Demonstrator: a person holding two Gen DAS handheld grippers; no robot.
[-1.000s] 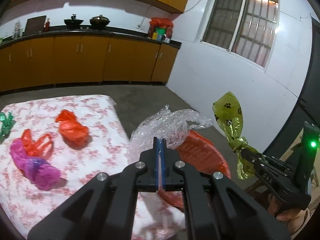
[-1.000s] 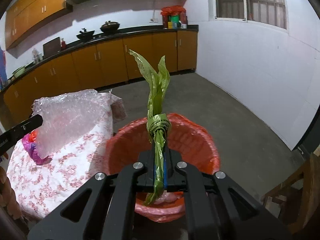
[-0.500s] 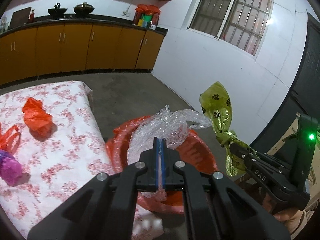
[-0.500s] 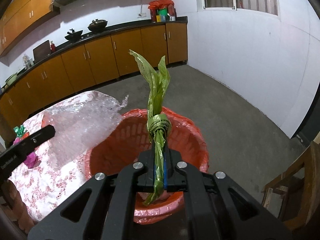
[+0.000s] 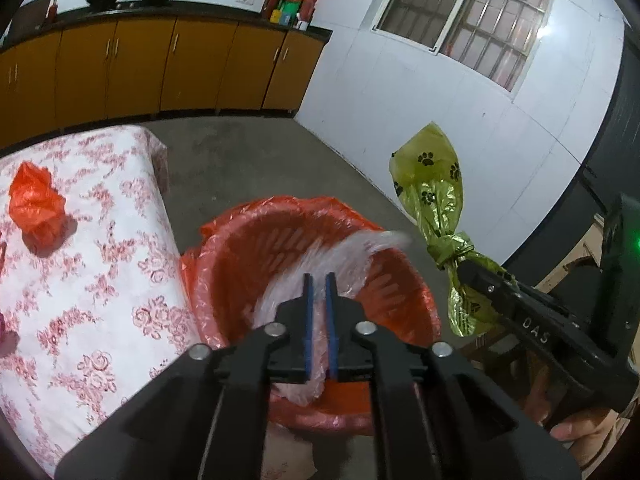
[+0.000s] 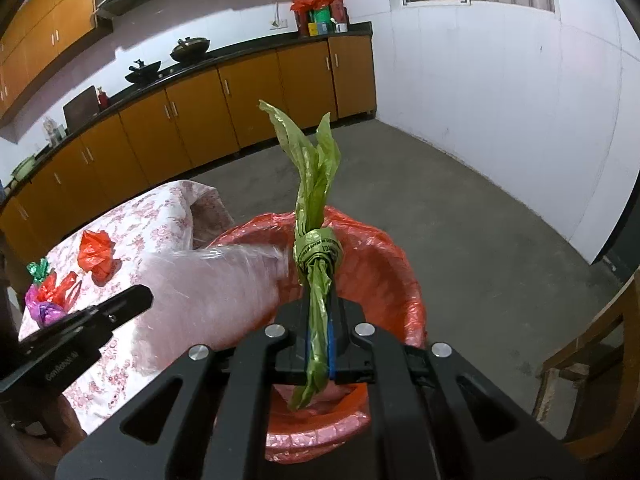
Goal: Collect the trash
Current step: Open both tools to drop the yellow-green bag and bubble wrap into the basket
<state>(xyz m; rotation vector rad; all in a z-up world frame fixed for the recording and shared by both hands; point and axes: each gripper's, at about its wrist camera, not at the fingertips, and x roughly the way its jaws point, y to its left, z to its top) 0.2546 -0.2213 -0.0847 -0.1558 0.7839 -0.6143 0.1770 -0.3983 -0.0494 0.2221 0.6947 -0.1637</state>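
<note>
My left gripper (image 5: 317,280) hangs over the red-lined trash basket (image 5: 256,232) with its jaws slightly parted. The clear bubble wrap (image 5: 344,258) is blurred and slides down between them into the basket. My right gripper (image 6: 318,312) is shut on the knotted green paw-print bag (image 6: 316,216) and holds it upright above the basket (image 6: 384,264). The same bag shows in the left wrist view (image 5: 434,196), to the right of the basket. The bubble wrap also shows in the right wrist view (image 6: 208,296).
A table with a floral cloth (image 5: 92,280) stands left of the basket. On it lie an orange bag (image 5: 36,204), and further trash in red, purple and green (image 6: 48,296). A wooden chair (image 6: 592,364) stands at the right. Kitchen cabinets (image 6: 240,96) line the far wall.
My left gripper moved right and down over the basket, and its jaws parted; the bubble wrap now drops into the basket. My right gripper stays shut on the green bag.
</note>
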